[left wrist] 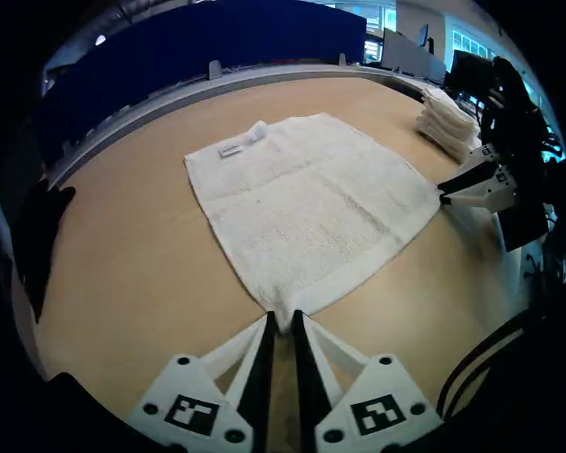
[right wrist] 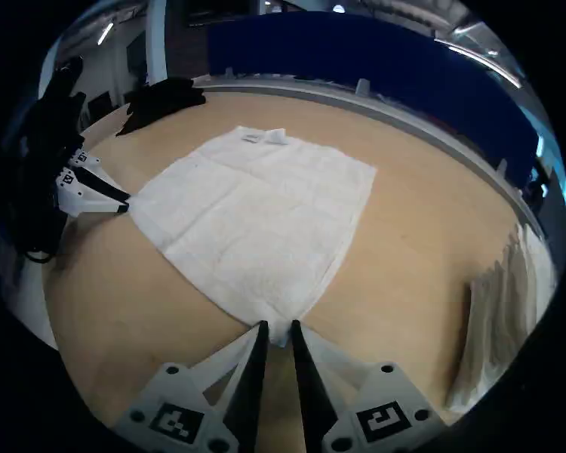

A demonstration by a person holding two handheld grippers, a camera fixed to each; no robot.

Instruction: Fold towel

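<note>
A white towel lies spread flat on the wooden table, with a small label at its far corner. In the left gripper view, my left gripper is at the towel's near corner, its fingers closed on the hem. My right gripper pinches the corner on the right side. In the right gripper view, the towel reaches down to my right gripper, which holds its near corner. My left gripper grips the corner at the left, held by a dark-sleeved hand.
A stack of folded white towels sits near the table's edge beside my right gripper. A black object lies on the table's other side. A blue partition runs along the far edge.
</note>
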